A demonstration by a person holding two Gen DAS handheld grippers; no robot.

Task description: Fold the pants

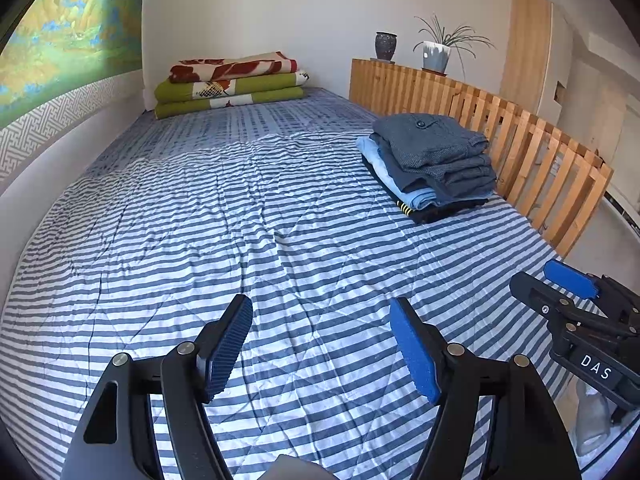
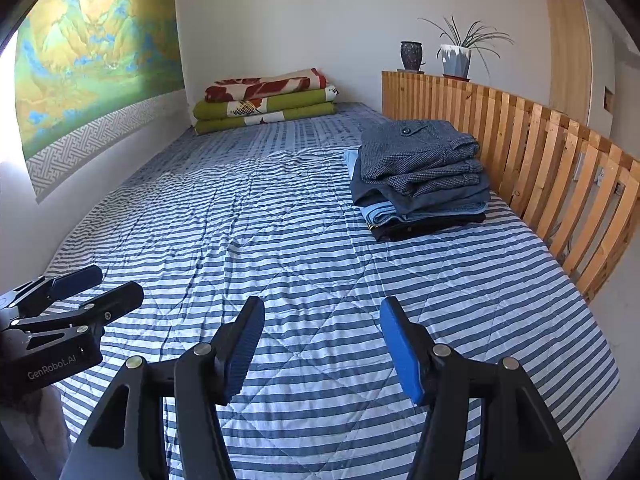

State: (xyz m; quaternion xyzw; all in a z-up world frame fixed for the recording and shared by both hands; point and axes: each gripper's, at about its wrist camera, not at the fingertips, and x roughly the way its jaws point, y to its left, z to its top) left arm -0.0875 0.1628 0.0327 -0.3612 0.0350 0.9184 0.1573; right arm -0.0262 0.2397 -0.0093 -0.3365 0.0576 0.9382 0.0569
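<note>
Hovering tools (image 1: 320,344) (image 2: 322,346), seemingly level, agape.

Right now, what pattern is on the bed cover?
Blue and white stripes on the bed cover, clearest in the right wrist view.

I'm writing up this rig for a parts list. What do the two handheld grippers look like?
Both are black, angular frames with silver pivot pins and two fingers faced with ribbed blue pads. The left gripper reads "GenRobot.AI" on its side in the right wrist view; the right gripper shows "DAS" in the left wrist view. No cables or sleeves show.
</note>
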